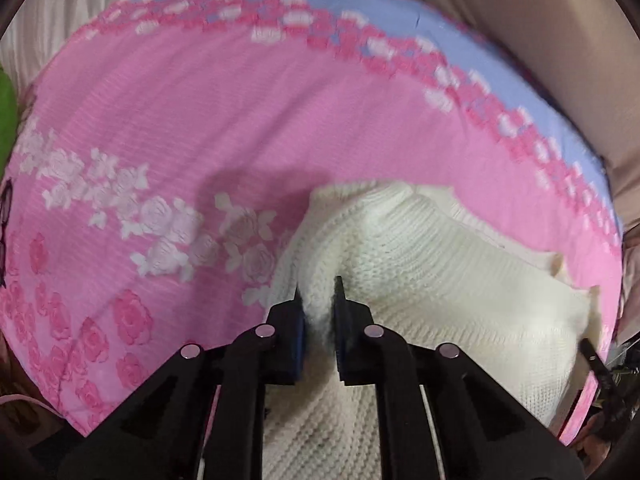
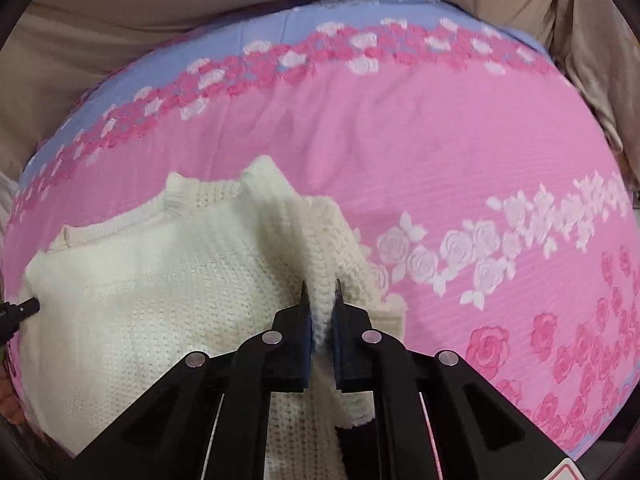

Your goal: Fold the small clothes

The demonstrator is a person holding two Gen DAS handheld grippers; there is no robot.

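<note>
A small cream knitted sweater [image 1: 440,288] lies on a pink floral sheet [image 1: 200,120]. My left gripper [image 1: 319,292] is shut on a raised fold at the sweater's left edge. In the right wrist view the same sweater [image 2: 140,300] spreads to the left, its ribbed collar [image 2: 176,200] toward the far side. My right gripper [image 2: 321,294] is shut on a ridge of knit at the sweater's right edge, with a flap hanging down beside it. Each gripper's black tip shows at the edge of the other view: the right gripper [image 1: 596,364] and the left gripper [image 2: 20,308].
The sheet has white and pink rose bands and a blue border [image 2: 200,64] at the far edge. Beige fabric [image 2: 120,40] lies beyond the bed. A green object [image 1: 6,120] sits at the far left edge.
</note>
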